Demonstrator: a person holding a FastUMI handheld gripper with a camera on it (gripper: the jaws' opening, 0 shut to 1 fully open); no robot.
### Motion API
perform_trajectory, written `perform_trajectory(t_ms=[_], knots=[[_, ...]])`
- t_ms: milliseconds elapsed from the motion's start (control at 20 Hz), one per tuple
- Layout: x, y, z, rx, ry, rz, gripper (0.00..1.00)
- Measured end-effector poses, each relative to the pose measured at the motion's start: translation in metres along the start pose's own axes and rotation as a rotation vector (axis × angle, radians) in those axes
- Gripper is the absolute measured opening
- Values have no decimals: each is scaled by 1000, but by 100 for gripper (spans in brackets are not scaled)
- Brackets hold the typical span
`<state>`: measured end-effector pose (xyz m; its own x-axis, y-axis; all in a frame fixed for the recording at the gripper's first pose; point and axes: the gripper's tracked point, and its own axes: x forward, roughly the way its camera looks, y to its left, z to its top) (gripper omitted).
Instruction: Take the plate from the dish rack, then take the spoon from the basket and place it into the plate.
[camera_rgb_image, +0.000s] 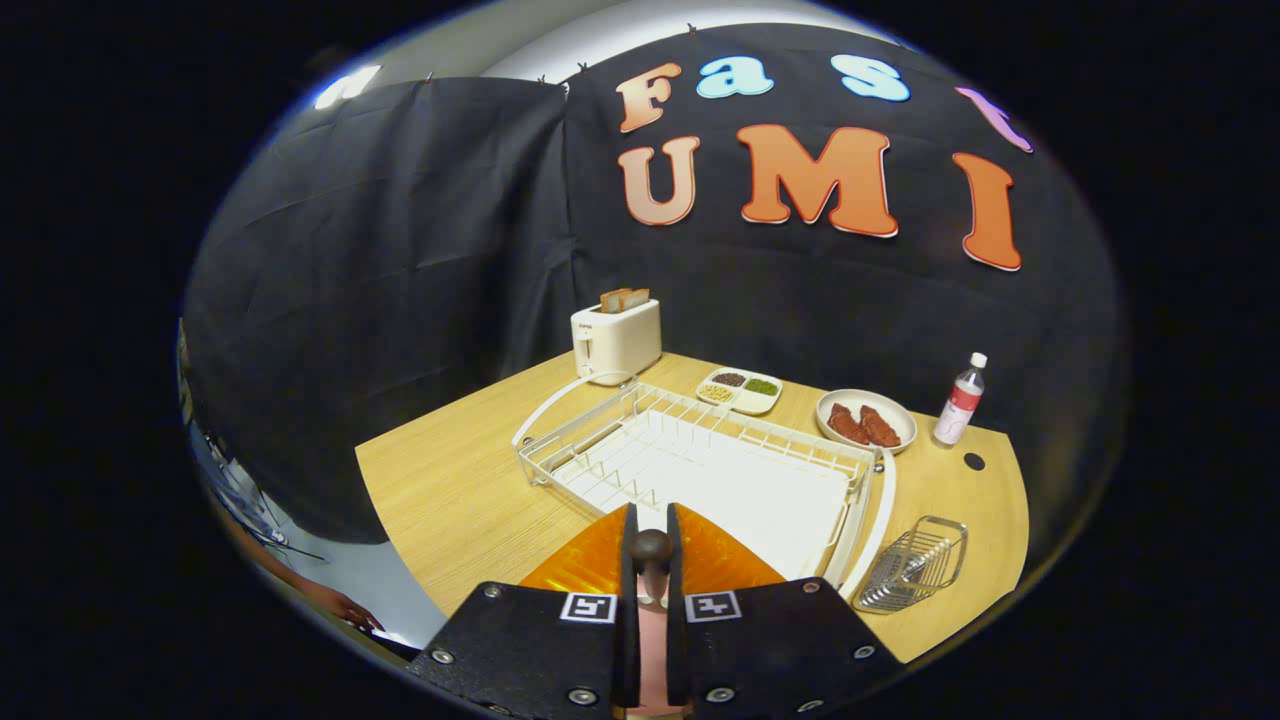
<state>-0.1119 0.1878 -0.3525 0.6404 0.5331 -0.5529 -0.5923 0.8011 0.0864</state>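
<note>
My gripper (650, 545) is shut on the spoon (651, 552), whose dark rounded end sticks up between the fingertips, with a pink stretch showing lower in the gap. Directly beneath the fingers lies the orange plate (582, 562), resting on the wooden table just in front of the white dish rack (700, 460). The rack holds no dishes. The small wire basket (915, 565) sits to the right of the rack near the table's front edge, and I cannot make out anything inside it.
Beyond the rack stand a white toaster (615, 338) with bread in it, a divided snack tray (740, 388), a white bowl (866, 420) with brown food and a small bottle (960, 400). A hand (340, 605) shows low at the left, off the table.
</note>
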Motion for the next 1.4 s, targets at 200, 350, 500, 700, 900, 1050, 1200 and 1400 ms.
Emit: perform_trajectory(t_ms=[200, 350, 500, 700, 900, 1050, 1200, 1400], knots=[[10, 9, -22, -35, 25, 35, 11], [5, 2, -40, -58, 55, 24, 11], [3, -4, -40, -36, 29, 35, 12], [-8, -24, -58, -56, 92, 11, 16], [-12, -37, -67, -60, 129, -27, 24], [-14, -45, -59, -59, 110, -61, 32], [-17, -53, -46, -39, 84, -95, 42], [-26, -67, -21, -28, 37, -140, 56]])
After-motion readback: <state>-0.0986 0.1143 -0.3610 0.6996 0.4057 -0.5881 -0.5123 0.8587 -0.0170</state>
